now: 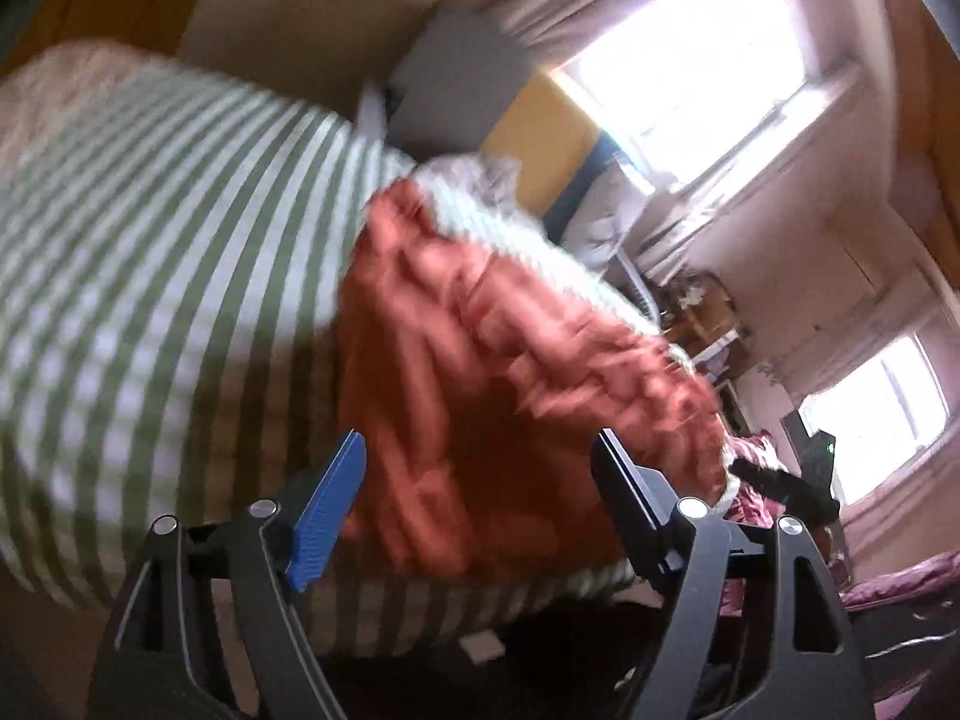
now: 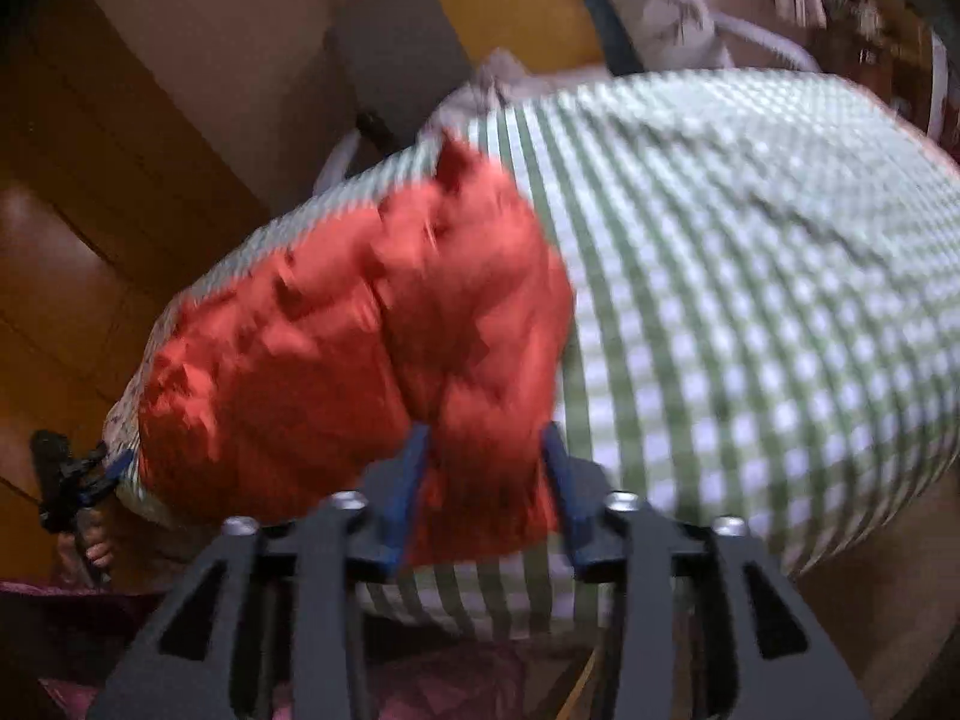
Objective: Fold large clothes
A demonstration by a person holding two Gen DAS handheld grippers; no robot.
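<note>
Both views are motion-blurred. The orange-red garment (image 2: 360, 348) lies crumpled on a green-and-white checked bedcover (image 2: 750, 300), near the edge of the bed. The right gripper (image 2: 489, 450) has its blue fingers (image 2: 414, 468) clenched on a bunched fold of the garment, with fabric filling the gap between them. The left gripper (image 1: 480, 468) is released: its jaws stand wide apart, with the garment (image 1: 480, 372) lying ahead between them; contact cannot be determined. Bright windows (image 1: 690, 60) are visible behind the bed.
</note>
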